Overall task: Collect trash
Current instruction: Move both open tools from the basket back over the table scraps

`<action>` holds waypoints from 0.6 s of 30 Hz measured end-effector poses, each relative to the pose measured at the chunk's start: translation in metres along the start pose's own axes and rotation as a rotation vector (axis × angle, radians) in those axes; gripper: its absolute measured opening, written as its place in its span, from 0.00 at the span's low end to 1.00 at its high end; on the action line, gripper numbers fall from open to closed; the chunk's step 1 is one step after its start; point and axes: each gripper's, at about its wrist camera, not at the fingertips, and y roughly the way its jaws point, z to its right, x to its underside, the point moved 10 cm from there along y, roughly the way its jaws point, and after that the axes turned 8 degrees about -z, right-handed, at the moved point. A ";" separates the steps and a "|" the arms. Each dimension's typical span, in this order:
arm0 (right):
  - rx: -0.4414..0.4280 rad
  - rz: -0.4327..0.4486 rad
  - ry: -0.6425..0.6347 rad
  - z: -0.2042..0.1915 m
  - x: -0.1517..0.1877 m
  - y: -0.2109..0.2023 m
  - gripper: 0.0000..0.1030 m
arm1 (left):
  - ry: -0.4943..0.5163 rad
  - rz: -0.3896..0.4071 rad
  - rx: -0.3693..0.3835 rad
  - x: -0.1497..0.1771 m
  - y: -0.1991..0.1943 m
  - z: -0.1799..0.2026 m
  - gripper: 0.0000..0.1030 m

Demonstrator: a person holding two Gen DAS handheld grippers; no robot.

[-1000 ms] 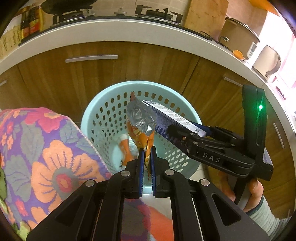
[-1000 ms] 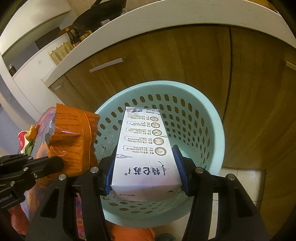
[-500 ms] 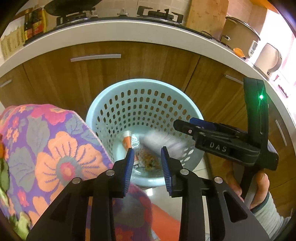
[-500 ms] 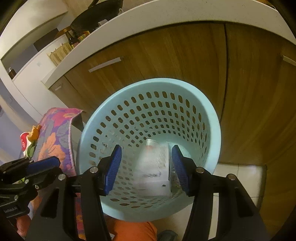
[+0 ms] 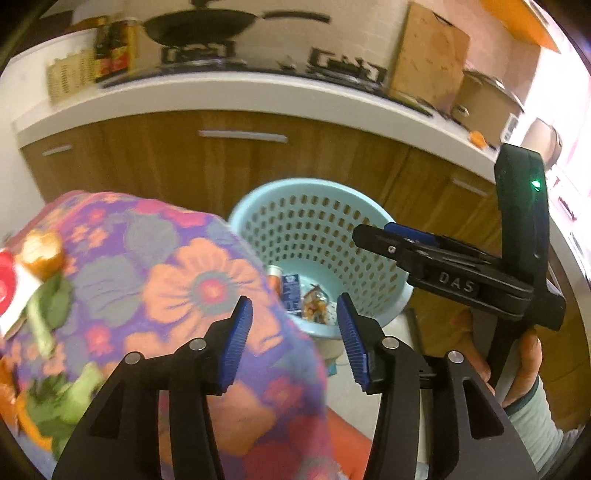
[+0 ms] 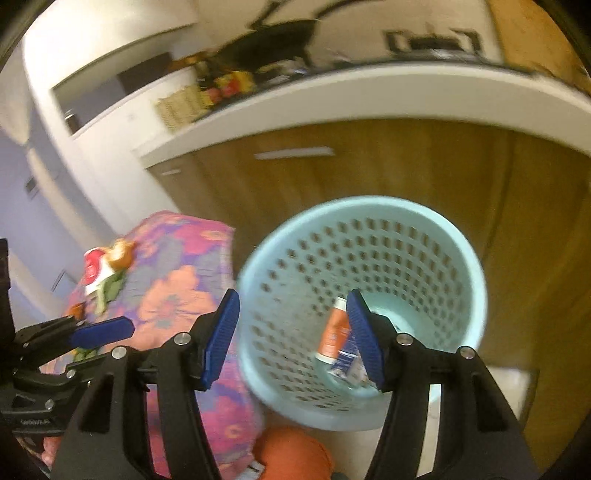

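Wooden kitchen cabinets under a white surface close off the background, and both views are smeared by motion.

Nearest to me, my left hand-held gripper has its blue pads spread wide with nothing between them. Just under and left of it lies a flowered cloth. My right hand-held gripper is likewise spread apart and holds nothing; in the left wrist view it hangs to the right of the left one, above the basket rim.

Just ahead of both stands the light blue perforated basket, on the floor against the cabinets, its mouth facing up toward me. The trash lies at its bottom. From the right wrist view an orange and white tube-like piece lies just inside my right finger, its long axis running up the picture, away from me, tilted slightly right, leaning on the basket wall. A blue and white carton sits touching it; from the left wrist view its long axis also runs roughly away from me. Beside that, a crumpled wrapper lies bunched, direction unclear.

Left of my right hand-held gripper, farther out on the cloth, rest red, white, orange and green scraps, too blurred to name. Beyond, on the surface, a dark pan sits over the stove.
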 end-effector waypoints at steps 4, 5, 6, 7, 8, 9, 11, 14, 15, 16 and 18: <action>-0.057 0.016 -0.114 -0.056 -0.002 -0.005 0.58 | -0.068 0.053 -0.035 0.011 -0.033 -0.026 0.52; -0.072 0.017 -0.136 -0.068 -0.001 -0.006 0.59 | -0.085 0.064 -0.047 0.015 -0.040 -0.032 0.53; -0.088 0.015 -0.161 -0.081 0.000 -0.005 0.60 | -0.109 0.077 -0.060 0.020 -0.050 -0.042 0.53; -0.101 0.012 -0.189 -0.094 0.002 -0.004 0.61 | -0.129 0.085 -0.069 0.024 -0.056 -0.050 0.53; -0.112 0.007 -0.226 -0.110 0.006 -0.003 0.61 | -0.161 0.095 -0.080 0.031 -0.065 -0.061 0.53; -0.120 0.002 -0.258 -0.124 0.009 0.000 0.61 | -0.178 0.102 -0.088 0.037 -0.072 -0.069 0.53; -0.141 -0.015 -0.321 -0.151 0.018 0.006 0.62 | -0.229 0.119 -0.132 0.052 -0.088 -0.093 0.53; -0.163 -0.049 -0.390 -0.183 0.028 0.020 0.63 | -0.289 0.132 -0.189 0.071 -0.106 -0.121 0.53; -0.175 -0.064 -0.410 -0.193 0.031 0.025 0.63 | -0.313 0.134 -0.202 0.079 -0.112 -0.132 0.53; -0.183 -0.074 -0.423 -0.199 0.034 0.028 0.63 | -0.337 0.134 -0.212 0.087 -0.116 -0.141 0.53; -0.204 -0.101 -0.454 -0.215 0.040 0.037 0.65 | -0.382 0.132 -0.228 0.101 -0.122 -0.157 0.53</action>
